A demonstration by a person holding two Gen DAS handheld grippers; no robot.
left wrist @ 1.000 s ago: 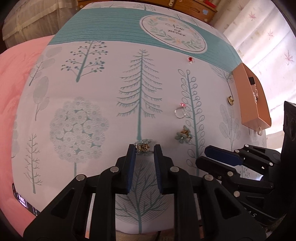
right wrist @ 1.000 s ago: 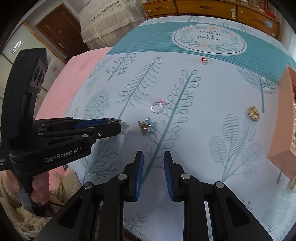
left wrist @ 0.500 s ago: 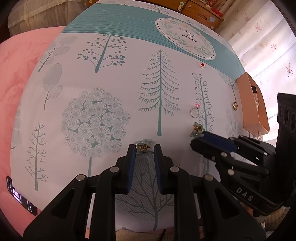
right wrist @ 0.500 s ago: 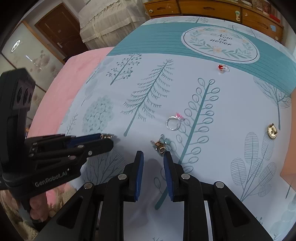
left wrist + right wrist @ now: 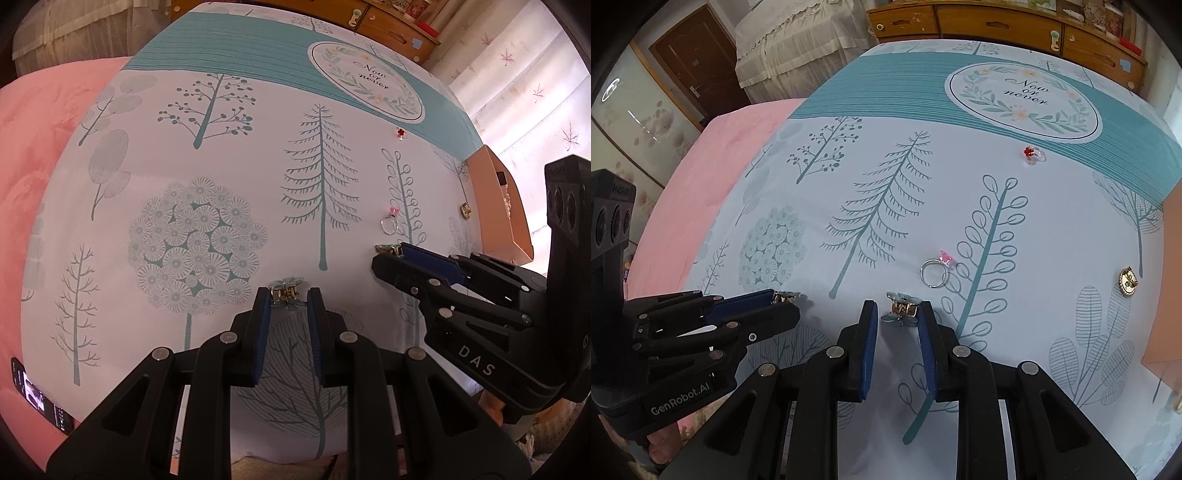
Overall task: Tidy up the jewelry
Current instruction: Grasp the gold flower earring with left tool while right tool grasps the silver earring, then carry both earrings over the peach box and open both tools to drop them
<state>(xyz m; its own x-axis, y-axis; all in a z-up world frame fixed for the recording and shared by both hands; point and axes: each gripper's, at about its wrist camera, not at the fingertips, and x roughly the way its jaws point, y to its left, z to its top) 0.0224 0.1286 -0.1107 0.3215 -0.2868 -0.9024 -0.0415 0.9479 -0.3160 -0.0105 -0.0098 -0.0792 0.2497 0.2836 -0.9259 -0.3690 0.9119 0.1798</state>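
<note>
My left gripper (image 5: 289,295) is shut on a small teal flower hair clip (image 5: 285,290), held low over the tree-print cloth; it also shows in the right wrist view (image 5: 786,296). My right gripper (image 5: 898,310) is open, its fingertips on either side of a second teal flower clip (image 5: 902,309) lying on the cloth; that clip peeks out at its tip in the left wrist view (image 5: 388,249). A silver ring with a pink stone (image 5: 935,271) lies just beyond it. A red-stone ring (image 5: 1032,154) lies farther back. A gold brooch (image 5: 1128,282) lies to the right.
An open peach jewelry box (image 5: 495,206) stands at the cloth's right edge, with beads inside. The pink bedspread (image 5: 33,147) lies to the left. A phone (image 5: 37,398) lies at the near left edge. Wooden drawers (image 5: 997,26) stand behind the cloth.
My right gripper moved forward and left until its open fingers flank the second flower clip. My left gripper kept its hold on its clip and drifted a little left.
</note>
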